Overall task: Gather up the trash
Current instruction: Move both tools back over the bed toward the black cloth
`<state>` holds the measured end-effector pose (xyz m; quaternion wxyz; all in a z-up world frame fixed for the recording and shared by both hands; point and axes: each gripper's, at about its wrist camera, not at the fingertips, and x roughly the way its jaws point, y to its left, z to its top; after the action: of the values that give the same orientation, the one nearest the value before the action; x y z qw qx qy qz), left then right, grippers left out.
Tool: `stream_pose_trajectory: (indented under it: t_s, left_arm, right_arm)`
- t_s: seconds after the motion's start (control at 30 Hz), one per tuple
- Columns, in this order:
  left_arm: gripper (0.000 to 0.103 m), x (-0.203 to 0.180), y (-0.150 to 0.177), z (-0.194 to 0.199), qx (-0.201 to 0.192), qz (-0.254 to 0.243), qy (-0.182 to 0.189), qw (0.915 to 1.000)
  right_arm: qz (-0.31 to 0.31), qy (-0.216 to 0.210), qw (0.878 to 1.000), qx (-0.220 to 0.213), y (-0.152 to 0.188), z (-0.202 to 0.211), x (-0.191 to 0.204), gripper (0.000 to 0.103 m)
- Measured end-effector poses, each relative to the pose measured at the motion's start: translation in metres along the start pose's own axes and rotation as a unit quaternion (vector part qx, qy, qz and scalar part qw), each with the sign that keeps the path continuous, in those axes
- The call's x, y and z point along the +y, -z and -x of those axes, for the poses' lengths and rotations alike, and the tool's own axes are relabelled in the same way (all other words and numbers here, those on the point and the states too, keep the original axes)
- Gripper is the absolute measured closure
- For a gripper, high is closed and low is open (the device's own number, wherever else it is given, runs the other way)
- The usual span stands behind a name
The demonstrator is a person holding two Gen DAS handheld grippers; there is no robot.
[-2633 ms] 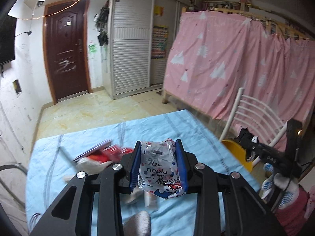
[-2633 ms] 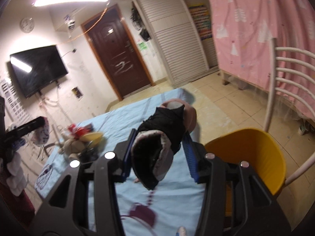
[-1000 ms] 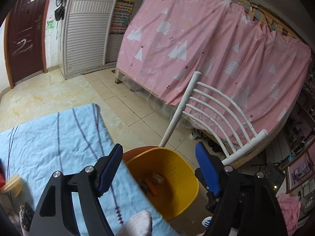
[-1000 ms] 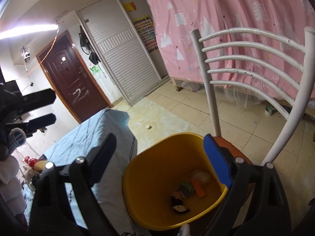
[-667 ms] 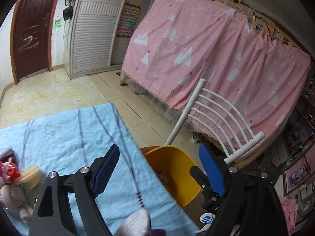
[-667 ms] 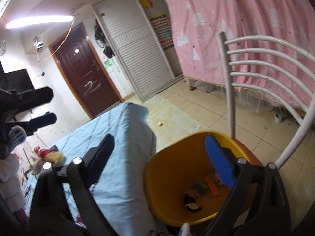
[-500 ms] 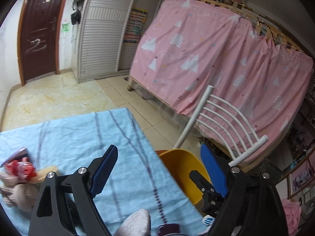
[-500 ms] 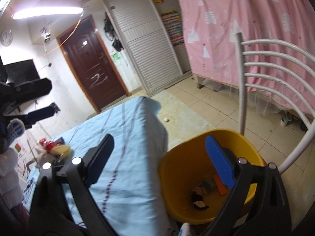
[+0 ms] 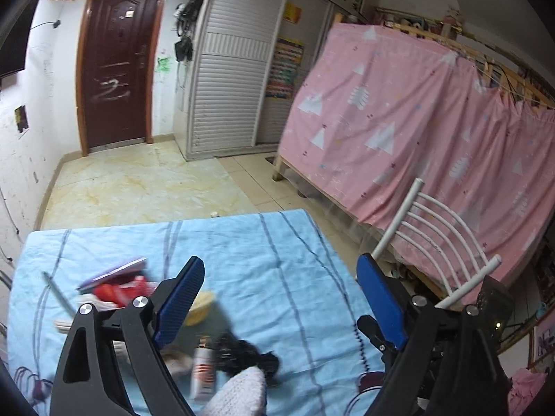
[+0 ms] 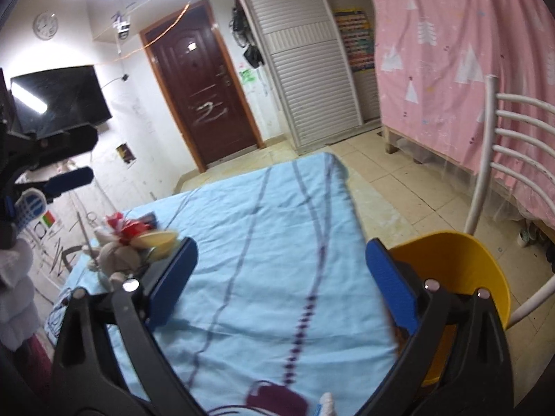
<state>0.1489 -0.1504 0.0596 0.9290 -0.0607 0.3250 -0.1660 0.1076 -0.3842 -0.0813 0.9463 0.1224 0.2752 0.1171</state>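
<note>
Both hand-held grippers, left [image 9: 277,298] and right [image 10: 281,277], have just been opening and are gaping wide, empty, facing the trash pile [image 9: 114,287] on the table [image 9: 270,260]; yellow bin [image 10: 461,270] is waiting just beside.

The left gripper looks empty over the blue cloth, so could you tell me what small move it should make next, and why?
Probably lower the left gripper, whose jaws have just been opening with nothing between them, toward the black crumpled item just ahead on the blue cloth. Trash remains there, and the yellow bin waits beside the table.
</note>
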Motion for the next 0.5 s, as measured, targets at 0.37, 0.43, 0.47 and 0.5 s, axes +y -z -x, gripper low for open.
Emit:
stream_pose_trajectory:
  t_s: [0.37,0.43,0.47,0.5]
  left_arm:
    - [0.019,0.08,0.004,0.048,-0.043,0.044,-0.06,0.9963]
    - [0.019,0.091,0.004,0.051,-0.045,0.053,-0.069,0.9952]
    - [0.019,0.099,0.005,0.052,-0.045,0.058,-0.074,0.9945]
    - [0.019,0.106,0.006,0.054,-0.046,0.064,-0.079,0.9938]
  right_arm:
    - [0.061,-0.072,0.993,0.07,0.009,-0.032,0.073,0.009]
    - [0.065,-0.083,0.991,0.081,0.011,-0.037,0.082,0.009]
    - [0.068,-0.087,0.99,0.087,0.012,-0.041,0.088,0.009]
    - [0.069,-0.089,0.989,0.09,0.014,-0.042,0.091,0.009]
